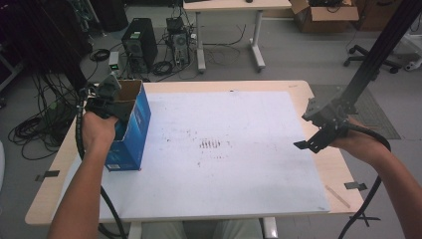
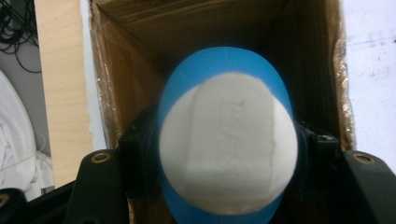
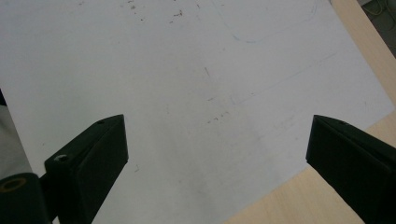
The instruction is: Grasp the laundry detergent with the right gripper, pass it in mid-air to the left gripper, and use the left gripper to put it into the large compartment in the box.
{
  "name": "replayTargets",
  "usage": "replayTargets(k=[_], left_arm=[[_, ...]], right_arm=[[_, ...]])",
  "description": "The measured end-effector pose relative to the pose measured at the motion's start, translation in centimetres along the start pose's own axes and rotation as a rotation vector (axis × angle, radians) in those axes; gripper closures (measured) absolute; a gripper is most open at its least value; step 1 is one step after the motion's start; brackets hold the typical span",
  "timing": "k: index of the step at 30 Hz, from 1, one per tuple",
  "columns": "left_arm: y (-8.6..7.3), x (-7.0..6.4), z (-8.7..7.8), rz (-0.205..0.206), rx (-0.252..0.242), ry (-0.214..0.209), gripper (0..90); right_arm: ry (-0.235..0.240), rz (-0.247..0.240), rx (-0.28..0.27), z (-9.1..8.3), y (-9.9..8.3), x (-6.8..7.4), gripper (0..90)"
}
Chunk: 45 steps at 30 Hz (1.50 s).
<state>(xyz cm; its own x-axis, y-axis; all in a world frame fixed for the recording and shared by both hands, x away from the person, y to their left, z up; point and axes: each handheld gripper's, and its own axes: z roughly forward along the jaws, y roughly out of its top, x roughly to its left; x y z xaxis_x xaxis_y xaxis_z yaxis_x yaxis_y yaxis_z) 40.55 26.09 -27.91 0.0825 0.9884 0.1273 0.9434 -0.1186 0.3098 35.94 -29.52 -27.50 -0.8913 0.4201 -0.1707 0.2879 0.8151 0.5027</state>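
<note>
An open cardboard box (image 1: pixel 134 124) with blue outer sides stands at the table's left edge. My left gripper (image 1: pixel 113 104) reaches into its open top. In the left gripper view the left gripper (image 2: pixel 226 154) is shut on a rounded blue and white object (image 2: pixel 227 149), held inside the box (image 2: pixel 130 60), whose brown walls surround it. My right gripper (image 1: pixel 311 142) hovers open over the right edge of the white sheet (image 1: pixel 224 149). In the right gripper view the right gripper (image 3: pixel 217 144) has its jaws wide apart with nothing between them, above the sheet (image 3: pixel 187 70).
The white sheet covers most of the wooden table (image 1: pixel 318 99) and carries faint dark marks at its middle. A black slanted pole (image 1: pixel 378 50) rises at the right. On the floor behind lie a computer tower (image 1: pixel 139 42) and cables (image 1: pixel 30 129).
</note>
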Motion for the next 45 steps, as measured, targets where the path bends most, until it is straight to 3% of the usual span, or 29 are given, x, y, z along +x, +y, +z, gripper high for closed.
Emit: replayTargets(k=[12, 24, 31, 45], left_arm=[[-0.2, 0.4, 0.2, -0.005, 0.001, -0.018, 37.6], [-0.7, 1.2, 0.5, -0.027, -0.018, -0.082, 32.3], [-0.5, 1.2, -0.3, -0.025, -0.035, -0.074, 24.6], [-0.3, 2.0, -2.5, -0.01, -0.071, -0.084, 19.7]], right_arm=[[0.004, 0.001, 0.002, 0.3, 0.0, 0.1, 5.3], [0.012, 0.002, 0.008, 0.5, -0.1, 0.3, 5.3], [0.013, -0.003, 0.008, 0.3, 0.1, 0.4, 5.4], [0.007, -0.002, 0.007, 0.0, -0.1, 0.5, 5.4]])
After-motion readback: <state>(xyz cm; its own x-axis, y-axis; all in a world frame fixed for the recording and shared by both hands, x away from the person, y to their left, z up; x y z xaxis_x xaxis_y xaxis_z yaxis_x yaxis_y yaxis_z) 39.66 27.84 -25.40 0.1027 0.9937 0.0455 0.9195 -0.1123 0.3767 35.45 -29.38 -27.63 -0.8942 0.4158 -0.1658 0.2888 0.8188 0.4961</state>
